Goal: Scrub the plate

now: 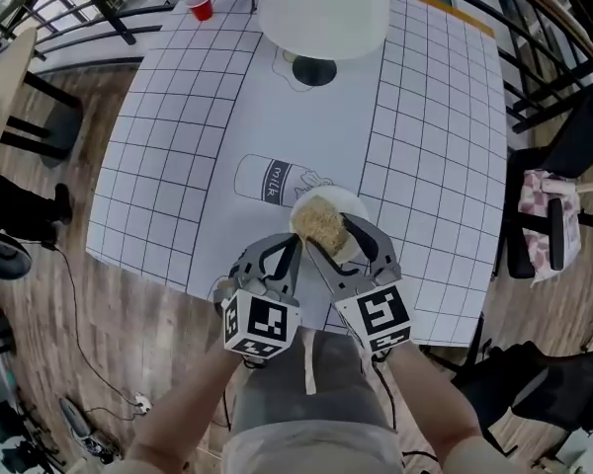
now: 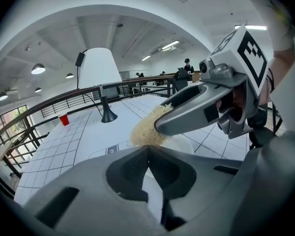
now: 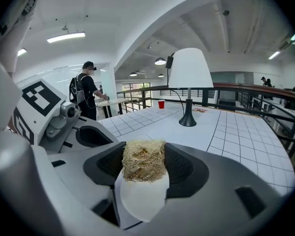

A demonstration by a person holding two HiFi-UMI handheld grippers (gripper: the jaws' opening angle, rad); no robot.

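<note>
— how far along is the scrub?
— seems midway. the right gripper (image 3: pixel 143 165) clamps a loofah pad (image 1: pixel 319 223) onto the plate (image 1: pixel 352 203) at the table's (image 1: pixel 425 117) near edge. the left gripper (image 2: pixel 147 151) pinches its rim. can't tell how clean it is.

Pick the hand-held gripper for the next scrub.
Right: the right hand-held gripper is shut on the tan fibrous scrubbing pad over the round white plate; the left hand-held gripper holds that plate.

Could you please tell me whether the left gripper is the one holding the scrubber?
No, the scrubber sits clamped between the jaws of the right gripper, as the right gripper view shows.
</note>
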